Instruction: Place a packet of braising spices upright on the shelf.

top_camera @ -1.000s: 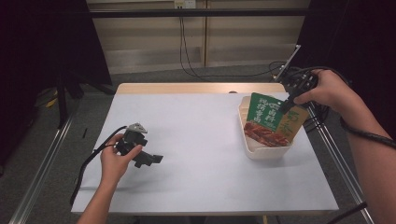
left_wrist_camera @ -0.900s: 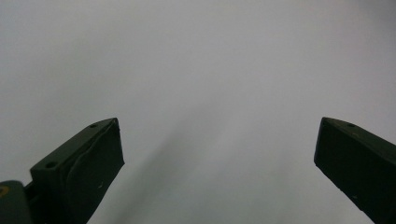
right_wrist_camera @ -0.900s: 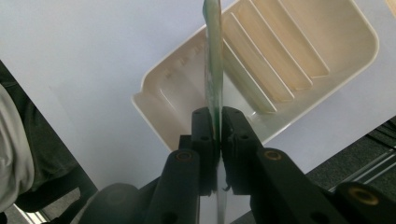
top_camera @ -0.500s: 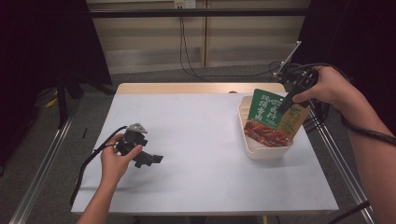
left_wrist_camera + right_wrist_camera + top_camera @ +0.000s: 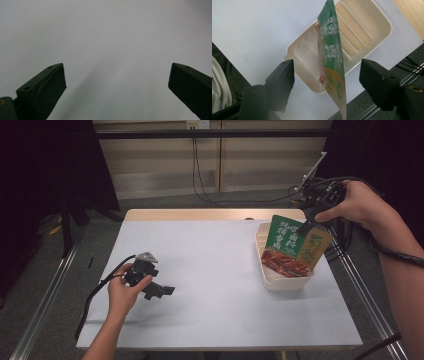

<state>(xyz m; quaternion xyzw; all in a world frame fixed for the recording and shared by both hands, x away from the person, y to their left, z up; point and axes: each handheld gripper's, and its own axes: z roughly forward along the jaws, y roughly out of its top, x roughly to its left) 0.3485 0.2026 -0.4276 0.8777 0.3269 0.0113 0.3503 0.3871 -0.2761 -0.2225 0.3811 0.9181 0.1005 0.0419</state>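
Observation:
A green and yellow snack packet point(image 5: 292, 247) stands upright in a cream ribbed tray point(image 5: 280, 282) at the table's right side. My right gripper point(image 5: 306, 227) hovers at the packet's top edge. In the right gripper view the packet point(image 5: 332, 50) stands edge-on between the two wide-apart jaws of the open right gripper point(image 5: 327, 66), touching neither, with the tray point(image 5: 367, 25) below it. My left gripper point(image 5: 162, 291) rests low at the front left of the white table point(image 5: 215, 260). In its own view the left gripper point(image 5: 116, 72) is open, with bare tabletop between the jaws.
Cables trail from both grippers, and more cables hang off the table's right edge point(image 5: 345, 250). A wooden strip point(image 5: 210, 214) runs along the table's far edge. The floor point(image 5: 45, 270) and a metal rail lie to the left.
My right hand has shifted slightly above the tray while the packet stays standing in it. The left gripper has not moved.

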